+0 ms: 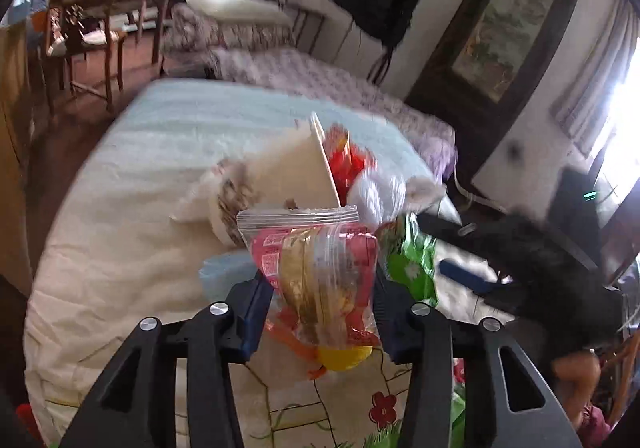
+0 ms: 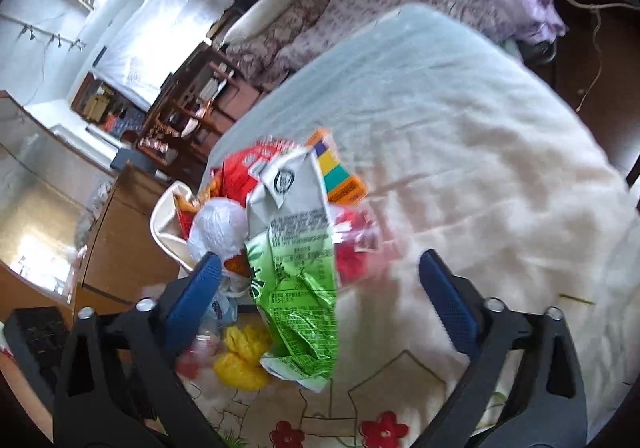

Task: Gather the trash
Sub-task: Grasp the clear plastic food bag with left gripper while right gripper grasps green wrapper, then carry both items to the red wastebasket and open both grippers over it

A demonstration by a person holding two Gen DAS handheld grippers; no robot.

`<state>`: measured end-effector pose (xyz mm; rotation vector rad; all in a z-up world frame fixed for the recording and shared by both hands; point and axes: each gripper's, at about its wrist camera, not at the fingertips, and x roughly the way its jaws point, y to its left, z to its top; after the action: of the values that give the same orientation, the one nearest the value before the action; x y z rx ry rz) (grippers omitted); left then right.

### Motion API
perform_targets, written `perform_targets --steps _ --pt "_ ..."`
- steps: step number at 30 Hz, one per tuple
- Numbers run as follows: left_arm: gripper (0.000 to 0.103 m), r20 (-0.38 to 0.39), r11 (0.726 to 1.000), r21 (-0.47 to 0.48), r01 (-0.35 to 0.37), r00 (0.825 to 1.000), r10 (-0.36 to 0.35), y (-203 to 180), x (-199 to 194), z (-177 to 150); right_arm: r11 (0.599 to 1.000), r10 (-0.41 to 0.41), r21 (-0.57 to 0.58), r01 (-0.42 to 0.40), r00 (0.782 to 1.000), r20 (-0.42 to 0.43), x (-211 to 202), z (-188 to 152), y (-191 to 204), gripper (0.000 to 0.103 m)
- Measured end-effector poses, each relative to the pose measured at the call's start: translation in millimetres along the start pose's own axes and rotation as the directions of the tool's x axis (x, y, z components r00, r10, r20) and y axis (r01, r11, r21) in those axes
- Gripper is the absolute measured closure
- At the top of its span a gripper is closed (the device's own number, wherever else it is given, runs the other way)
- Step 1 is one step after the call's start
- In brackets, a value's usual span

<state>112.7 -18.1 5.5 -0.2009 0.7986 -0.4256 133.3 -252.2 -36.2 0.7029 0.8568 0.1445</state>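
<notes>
Trash sits heaped on a bed (image 1: 120, 176) covered by a pale cream blanket with a flower print along its lower edge. In the left wrist view, the left gripper (image 1: 320, 288) fills the lower centre of the frame, and a clear zip bag (image 1: 316, 260) stuffed with red and gold wrappers stands upright between its blue pads. Both pads press against the bag's sides, so the gripper is closed on it; the bag's sealed top rises above the fingertips. Just behind the bag, toward the middle of the frame, lies a tilted cream bowl (image 1: 296, 172) with red wrappers and a white crumpled plastic bag (image 1: 376, 192) beside it. A green snack packet (image 1: 412, 260) shows right of the bag, and past it the right gripper (image 1: 460, 260) enters blurred from the right edge.

In the right wrist view, the right gripper (image 2: 320, 280) stands wide apart at the lower part of the frame. The green snack packet (image 2: 296, 288), crumpled with a silver top, lies between the two pads, nearer the left one, but neither pad touches it. Yellow crumpled trash (image 2: 240, 352) lies lower left of the packet, and the cream bowl (image 2: 168, 220) sits at the left of the pile.
</notes>
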Motion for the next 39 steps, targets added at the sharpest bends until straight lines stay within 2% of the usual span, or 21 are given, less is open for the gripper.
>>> perform_targets --steps 1,2,4,5,7,11,12,14,15,20,21,23,24,25,28,30,35,39 --pt "0.059 0.041 1.0 -0.009 0.016 0.999 -0.016 3.0 -11.7 0.0 1.0 0.001 -0.011 -0.001 1.0 -0.003 1.2 -1.7 2.2 0.037" --pt "0.059 0.066 0.999 -0.021 0.034 0.997 -0.033 5.8 -19.8 -0.6 1.0 0.007 -0.029 -0.006 1.0 0.018 -2.0 -3.2 4.9 0.053" --pt "0.059 0.116 0.995 -0.057 0.08 0.99 -0.073 14.9 -36.2 -1.8 0.999 0.008 -0.055 -0.004 0.996 0.086 -16.6 -3.9 7.1 0.074" --pt "0.059 0.136 0.993 -0.078 0.09 0.988 -0.079 21.6 -43.1 -3.0 0.998 0.015 -0.062 -0.008 0.994 0.112 -23.0 -5.1 7.8 0.079" --pt "0.059 0.139 0.99 -0.106 0.097 0.987 -0.082 29.1 -49.7 0.1 0.996 0.094 -0.018 -0.092 0.989 0.115 -33.8 -8.9 -2.8 0.079" --pt "0.059 0.135 0.98 -0.155 0.122 0.986 -0.101 37.4 -54.0 0.5 0.987 0.142 0.072 -0.147 0.987 0.073 -30.2 -11.1 -20.3 0.074" --pt "0.059 0.134 0.981 -0.153 0.118 0.986 -0.098 35.7 -53.6 -4.1 0.981 0.168 0.084 -0.172 0.984 0.053 -26.6 -10.3 -20.2 0.064" --pt "0.058 0.129 0.984 -0.142 0.105 0.988 -0.087 33.0 -53.8 -5.8 0.985 0.155 0.074 -0.159 0.986 0.058 -26.2 -9.9 -17.3 0.042" --pt "0.058 0.127 0.986 -0.135 0.1 0.988 -0.083 32.2 -53.4 -5.9 0.989 0.133 0.054 -0.136 0.989 0.059 -24.9 -9.9 -13.7 0.041" --pt "0.058 0.115 0.991 -0.108 0.084 0.991 -0.071 25.6 -48.3 -7.0 0.993 0.117 0.019 -0.116 0.991 -0.057 -0.3 -22.3 -4.0 0.042" --pt "0.058 0.112 0.991 -0.107 0.083 0.991 -0.071 26.1 -47.4 -7.2 0.996 0.091 -0.003 -0.092 0.993 -0.071 4.3 -24.0 -0.4 0.047" --pt "0.058 0.108 0.991 -0.108 0.082 0.992 -0.07 25.7 -46.2 -7.6 0.997 0.068 -0.042 -0.07 0.996 -0.057 4.6 -26.2 6.2 0.07" --pt "0.058 0.109 0.99 -0.109 0.085 0.991 -0.073 25.8 -46.5 -7.6 0.996 0.072 -0.055 -0.074 0.997 -0.03 -0.2 -26.6 9.5 0.072" --pt "0.058 0.113 0.99 -0.11 0.089 0.991 -0.077 26.1 -47.6 -7.1 0.991 0.099 -0.086 -0.098 0.995 0.008 -9.5 -27.0 15.6 0.078" --pt "0.058 0.133 0.989 -0.107 0.103 0.987 -0.089 27.1 -52.8 -7.4 0.969 0.204 -0.158 -0.191 0.976 0.075 -36.8 -31.0 30.6 0.078" --pt "0.058 0.141 0.988 -0.103 0.112 0.985 -0.097 25.4 -57.4 -10.8 0.959 0.239 -0.177 -0.22 0.966 0.094 -47.0 -34.3 33.2 0.078" --pt "0.058 0.153 0.988 -0.078 0.136 0.98 -0.123 19.4 -75.1 -28.1 0.941 0.284 -0.225 -0.253 0.952 0.117 -63.8 -45.4 33.4 0.078" --pt "0.058 0.163 0.983 -0.096 0.154 0.977 -0.137 23.7 -97.1 -46.7 0.935 0.272 -0.267 -0.235 0.956 0.111 -77.6 -60.0 26.6 0.078"
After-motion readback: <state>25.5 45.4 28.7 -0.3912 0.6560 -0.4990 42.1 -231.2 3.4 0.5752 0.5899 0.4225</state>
